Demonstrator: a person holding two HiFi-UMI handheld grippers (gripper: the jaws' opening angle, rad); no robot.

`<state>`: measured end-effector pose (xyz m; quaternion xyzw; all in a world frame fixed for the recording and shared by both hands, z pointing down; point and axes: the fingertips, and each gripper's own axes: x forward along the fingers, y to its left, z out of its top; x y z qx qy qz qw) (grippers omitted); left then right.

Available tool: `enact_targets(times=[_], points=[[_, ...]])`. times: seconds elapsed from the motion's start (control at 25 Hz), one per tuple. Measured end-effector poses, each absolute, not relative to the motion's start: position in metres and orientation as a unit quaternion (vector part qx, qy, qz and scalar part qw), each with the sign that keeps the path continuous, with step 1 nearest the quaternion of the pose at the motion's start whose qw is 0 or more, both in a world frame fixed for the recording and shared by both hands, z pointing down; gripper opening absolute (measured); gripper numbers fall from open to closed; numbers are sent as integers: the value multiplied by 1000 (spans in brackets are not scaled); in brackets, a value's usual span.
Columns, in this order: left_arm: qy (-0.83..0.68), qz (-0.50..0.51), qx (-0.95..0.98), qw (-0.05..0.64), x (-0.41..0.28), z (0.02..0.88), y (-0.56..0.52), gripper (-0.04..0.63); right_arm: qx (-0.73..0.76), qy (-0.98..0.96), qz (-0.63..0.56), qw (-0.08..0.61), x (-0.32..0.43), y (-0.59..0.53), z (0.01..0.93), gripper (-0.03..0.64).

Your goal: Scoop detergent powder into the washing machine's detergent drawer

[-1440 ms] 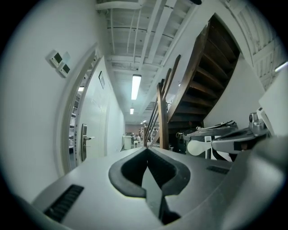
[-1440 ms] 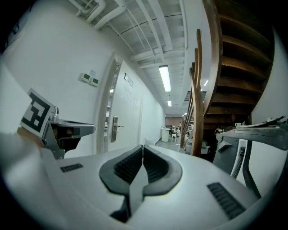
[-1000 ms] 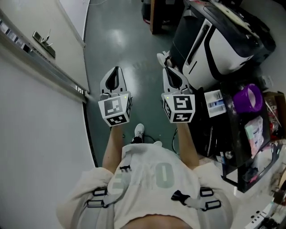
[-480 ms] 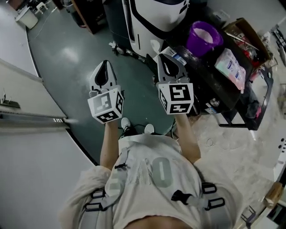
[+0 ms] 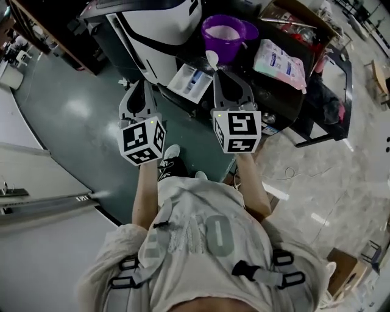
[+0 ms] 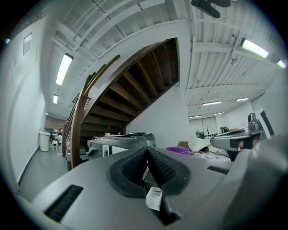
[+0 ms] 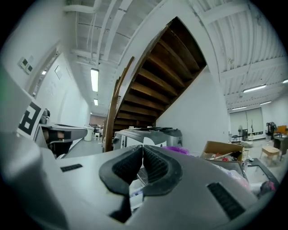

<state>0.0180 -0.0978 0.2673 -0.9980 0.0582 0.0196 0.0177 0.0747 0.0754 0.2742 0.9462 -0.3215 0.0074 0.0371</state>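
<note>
A white and black washing machine (image 5: 159,29) stands at the top of the head view, its detergent drawer (image 5: 191,82) pulled out toward me. Just right of it, a purple tub (image 5: 226,35) of white powder rests on a dark table, with a white scoop (image 5: 212,58) at its near rim. My left gripper (image 5: 145,84) is shut and empty, held in the air just left of the drawer. Shut and empty too, my right gripper (image 5: 226,74) hovers just right of the drawer, below the scoop. The left gripper (image 6: 147,150) and right gripper (image 7: 142,148) point level at the machine (image 7: 148,134).
A white detergent bag (image 5: 280,64) and a cardboard box (image 5: 298,18) lie on the dark table (image 5: 304,109) right of the tub. A wooden staircase (image 7: 157,76) rises behind the machine. Green floor lies to the left, pale tiled floor to the right.
The view has swung right and forward: the machine, drawer and purple tub now sit straight ahead of both grippers. Both grippers stay shut and side by side.
</note>
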Motion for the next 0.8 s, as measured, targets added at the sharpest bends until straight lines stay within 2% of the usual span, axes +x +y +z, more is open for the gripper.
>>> enact_targets(times=[0.36,0.8], points=[[-33,35,-998,27,81,257,-46,20,973,-227,-3,35,107,143,266,11],[-97,63,-993,17,184,245,-46,20,985,-171,2,37,186,143,270,11]])
